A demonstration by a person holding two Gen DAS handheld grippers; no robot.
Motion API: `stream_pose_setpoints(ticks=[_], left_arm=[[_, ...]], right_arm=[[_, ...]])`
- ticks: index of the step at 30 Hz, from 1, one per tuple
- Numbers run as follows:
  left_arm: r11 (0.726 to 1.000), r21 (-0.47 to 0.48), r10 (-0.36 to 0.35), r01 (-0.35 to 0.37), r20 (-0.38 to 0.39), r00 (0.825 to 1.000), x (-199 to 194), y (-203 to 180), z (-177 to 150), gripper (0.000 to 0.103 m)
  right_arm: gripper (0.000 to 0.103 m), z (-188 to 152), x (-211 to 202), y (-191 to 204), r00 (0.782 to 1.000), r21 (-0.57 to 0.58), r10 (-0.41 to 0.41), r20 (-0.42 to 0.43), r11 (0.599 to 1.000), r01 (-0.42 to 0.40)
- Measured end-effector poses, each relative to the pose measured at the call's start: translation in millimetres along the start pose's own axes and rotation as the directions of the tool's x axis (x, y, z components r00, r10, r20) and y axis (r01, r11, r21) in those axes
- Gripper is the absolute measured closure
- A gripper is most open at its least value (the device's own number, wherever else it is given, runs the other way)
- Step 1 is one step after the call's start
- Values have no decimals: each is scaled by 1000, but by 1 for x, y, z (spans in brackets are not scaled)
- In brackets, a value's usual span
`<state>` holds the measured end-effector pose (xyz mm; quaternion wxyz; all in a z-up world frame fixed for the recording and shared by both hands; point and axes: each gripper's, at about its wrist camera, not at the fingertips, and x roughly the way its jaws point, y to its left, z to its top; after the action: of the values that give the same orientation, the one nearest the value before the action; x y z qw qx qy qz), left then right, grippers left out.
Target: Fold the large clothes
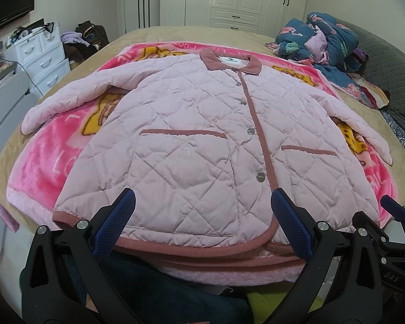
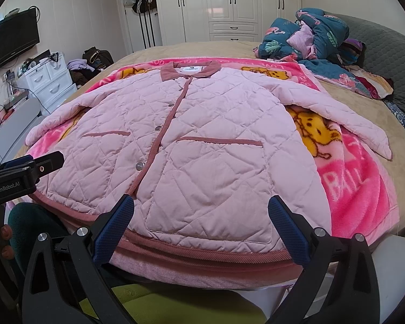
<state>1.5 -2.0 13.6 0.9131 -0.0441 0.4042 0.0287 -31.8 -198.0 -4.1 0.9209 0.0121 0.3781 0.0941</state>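
Observation:
A pink quilted jacket point(image 1: 191, 135) point(image 2: 202, 140) lies flat and buttoned on a bright pink cartoon blanket point(image 1: 48, 156) point(image 2: 359, 183), collar at the far side, both sleeves spread out to the sides. Its dark pink hem faces me at the bed's near edge. My left gripper point(image 1: 202, 210) hovers open above the hem near the button placket. My right gripper point(image 2: 201, 213) is open too, over the hem below the right-hand pocket. Neither holds any cloth. The right gripper's blue finger point(image 1: 391, 205) shows at the right edge of the left wrist view.
The tan bed point(image 1: 154, 33) carries a heap of teal floral bedding point(image 1: 324, 40) point(image 2: 310, 35) at the far right, beside a grey headboard point(image 2: 386, 62). White wardrobes point(image 2: 229, 2) stand behind. White drawers point(image 1: 40, 51) and a TV point(image 2: 10, 37) are on the left.

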Motion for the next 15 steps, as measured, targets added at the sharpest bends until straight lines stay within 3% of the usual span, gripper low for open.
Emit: stream_pose_setpoints(ticks=[15], left_arm=[[1000, 3, 2, -2, -3, 1000, 13, -4, 19, 9]], right_arm=[[4, 12, 13, 0, 1000, -6, 16, -20, 1000, -16]])
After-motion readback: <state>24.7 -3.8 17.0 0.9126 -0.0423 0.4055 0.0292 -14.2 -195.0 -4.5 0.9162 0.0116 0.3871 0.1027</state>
